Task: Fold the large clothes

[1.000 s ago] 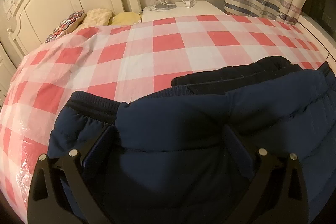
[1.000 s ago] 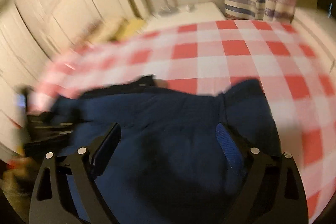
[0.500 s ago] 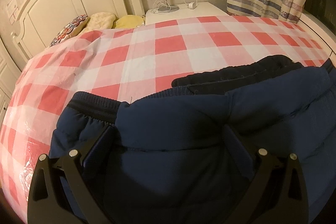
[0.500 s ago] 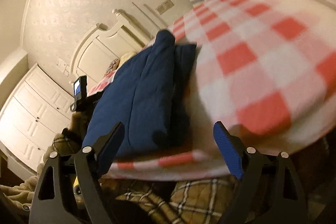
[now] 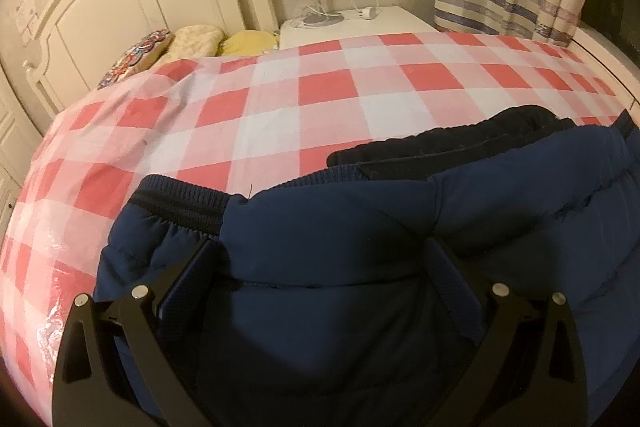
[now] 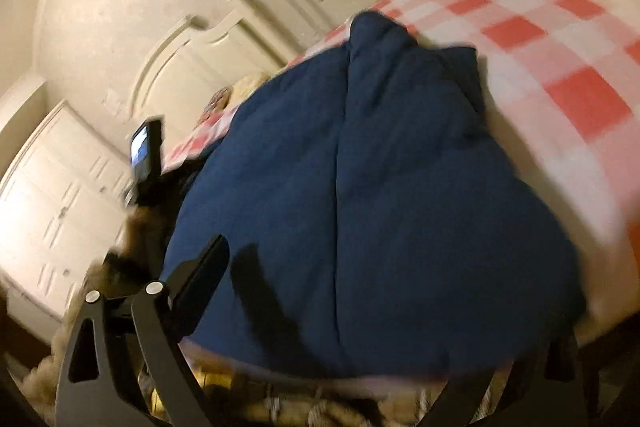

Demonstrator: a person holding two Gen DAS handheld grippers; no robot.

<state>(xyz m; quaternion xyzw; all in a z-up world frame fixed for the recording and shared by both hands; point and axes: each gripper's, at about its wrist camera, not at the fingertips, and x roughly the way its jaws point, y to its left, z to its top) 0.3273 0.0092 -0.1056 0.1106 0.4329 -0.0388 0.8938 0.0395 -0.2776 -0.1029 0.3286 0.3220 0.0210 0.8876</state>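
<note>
The navy padded garment (image 5: 340, 259) lies bunched along the near edge of the bed, its ribbed cuff (image 5: 180, 201) toward the near left corner and a black lining or second dark layer (image 5: 460, 143) showing behind its far fold. The left gripper (image 5: 320, 267) rests low on it with fingers spread wide, padding bulging up between them, nothing pinched. In the blurred right wrist view the right gripper (image 6: 360, 279) sits tilted over the same blue mass; its left finger (image 6: 200, 275) stands well out to the side, the other is hidden behind the cloth, so the spread looks wide. The red-checked sheet (image 5: 280, 99) reaches to the headboard (image 5: 120, 7), pillows (image 5: 192, 41) at the far left corner. My worry: the puffy, slippery fill may spring a fold open, and with so much bulk near the edge the garment could slide off
</note>
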